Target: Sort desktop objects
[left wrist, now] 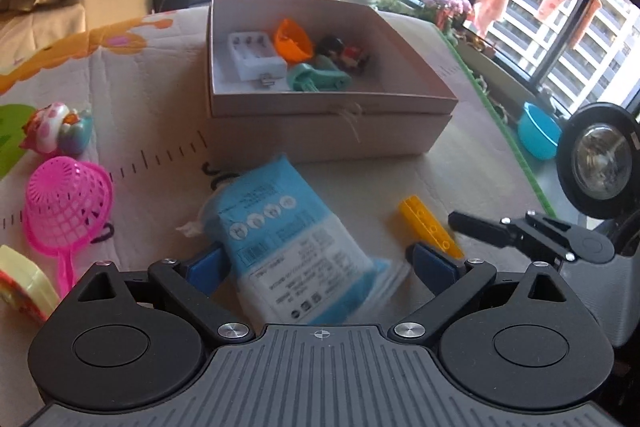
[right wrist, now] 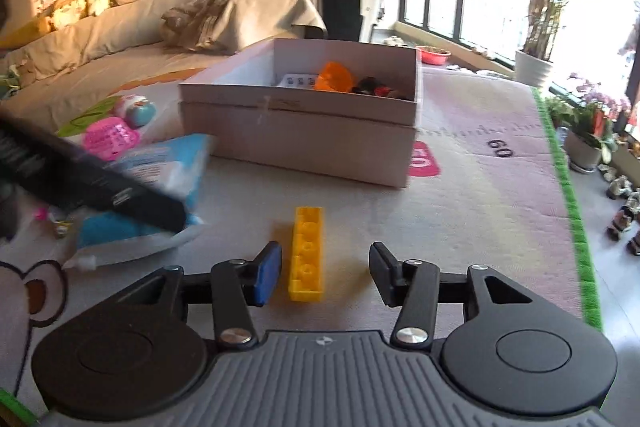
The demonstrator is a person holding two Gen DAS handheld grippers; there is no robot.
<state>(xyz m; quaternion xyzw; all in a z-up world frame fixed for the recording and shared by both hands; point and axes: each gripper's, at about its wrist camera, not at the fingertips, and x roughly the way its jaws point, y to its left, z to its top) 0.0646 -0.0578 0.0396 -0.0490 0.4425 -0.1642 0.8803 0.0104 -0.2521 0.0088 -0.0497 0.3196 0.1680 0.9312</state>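
- The left gripper (left wrist: 320, 263) fills the bottom of the left wrist view with its jaws spread wide; a blue-and-white packet (left wrist: 288, 247) lies between them, its left edge against the left blue pad (left wrist: 206, 267), while the right pad stands clear of it.
- The packet lies tilted in the centre of that frame, just in front of the open cardboard box (left wrist: 332, 123).
- The box sits in the upper middle of the frame and holds a white battery case (left wrist: 256, 57), an orange scoop (left wrist: 292, 41), a teal piece (left wrist: 320, 77) and a dark toy figure (left wrist: 344, 57).
- The right gripper (right wrist: 324, 275) takes up the bottom of the right wrist view, jaws parted, with a yellow brick (right wrist: 307, 255) lying on the mat (right wrist: 480, 195) between them, nearer the left pad and touching neither.
- A pink strainer (left wrist: 66, 207) and a small painted toy (left wrist: 56, 127) lie at the left edge of the left wrist view.
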